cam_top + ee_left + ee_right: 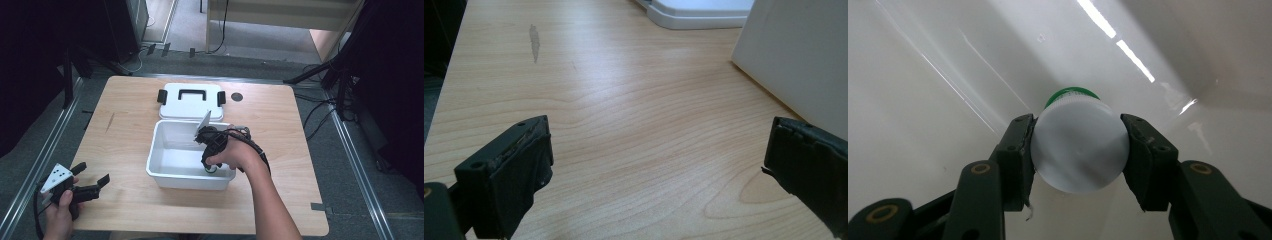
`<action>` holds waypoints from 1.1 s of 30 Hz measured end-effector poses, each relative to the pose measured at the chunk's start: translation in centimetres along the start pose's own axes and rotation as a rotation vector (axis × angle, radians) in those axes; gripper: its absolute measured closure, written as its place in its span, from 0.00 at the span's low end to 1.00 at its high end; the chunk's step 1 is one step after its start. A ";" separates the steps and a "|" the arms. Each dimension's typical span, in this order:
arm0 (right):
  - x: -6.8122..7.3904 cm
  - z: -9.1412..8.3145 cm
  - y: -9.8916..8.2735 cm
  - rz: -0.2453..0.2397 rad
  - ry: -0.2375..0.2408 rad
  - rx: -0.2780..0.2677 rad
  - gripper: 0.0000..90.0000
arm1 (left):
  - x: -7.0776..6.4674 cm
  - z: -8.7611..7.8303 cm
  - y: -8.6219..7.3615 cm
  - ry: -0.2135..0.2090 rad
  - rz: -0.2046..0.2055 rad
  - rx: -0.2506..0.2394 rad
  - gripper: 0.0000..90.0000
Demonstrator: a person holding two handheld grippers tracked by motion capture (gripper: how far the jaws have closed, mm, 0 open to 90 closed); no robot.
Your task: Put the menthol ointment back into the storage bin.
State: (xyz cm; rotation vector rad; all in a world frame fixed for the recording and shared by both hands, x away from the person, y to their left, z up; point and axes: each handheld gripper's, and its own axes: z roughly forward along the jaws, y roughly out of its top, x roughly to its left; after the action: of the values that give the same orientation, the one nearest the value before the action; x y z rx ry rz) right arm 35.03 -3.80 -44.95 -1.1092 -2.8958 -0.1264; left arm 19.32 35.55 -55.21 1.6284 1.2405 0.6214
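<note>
A white plastic box (165, 170) stands open in the middle of the wooden table (130, 135). My right gripper (212, 167) reaches down into its near right corner, shut on a small white bottle with a green end. In the right gripper view both pads (1020, 150) press the sides of the bottle (1079, 146), with the box's white inside wall (948, 75) behind it. My left gripper (92, 177) rests at the table's near left corner, its jaws spread wide over bare wood (644, 140) with nothing between them.
The box's white lid (192, 100), with a black handle and black clips, lies flat just behind the box. A small dark round mark (237, 97) sits on the table to its right. The box's outer wall (804, 55) shows at the right of the left gripper view.
</note>
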 end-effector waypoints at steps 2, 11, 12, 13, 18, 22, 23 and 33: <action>0.1 0.2 0.1 -0.014 -0.014 -0.002 0.57 | 0.0 0.0 0.0 0.000 -0.001 0.001 0.00; 0.5 1.4 0.1 -0.083 -0.070 0.024 0.57 | 0.0 0.0 0.0 0.000 0.003 0.003 0.00; 0.6 1.5 0.1 -0.092 -0.080 0.030 0.57 | 0.0 0.0 0.0 -0.001 0.001 0.002 0.00; 0.6 1.5 0.1 -0.092 -0.080 0.030 0.57 | 0.0 0.0 0.0 -0.001 0.001 0.002 0.00; 0.8 1.7 0.1 -0.110 -0.102 0.042 0.56 | 0.0 0.0 0.0 0.001 0.003 0.001 0.00; 0.9 1.6 0.0 -0.111 -0.092 0.030 0.48 | 0.0 0.0 0.0 0.003 0.004 0.000 0.00; 0.8 1.5 0.0 -0.117 -0.091 0.020 0.47 | 0.0 0.0 0.0 0.003 0.004 0.000 0.00; 0.8 -1.2 -0.4 -0.123 -0.108 -0.028 0.41 | -0.1 0.1 0.0 0.006 0.004 0.000 0.00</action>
State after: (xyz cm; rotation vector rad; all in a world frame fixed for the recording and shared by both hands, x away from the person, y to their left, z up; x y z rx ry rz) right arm 34.16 -3.68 -43.78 -0.9709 -3.0677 -0.1147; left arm 19.35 35.44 -55.23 1.6309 1.2418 0.6286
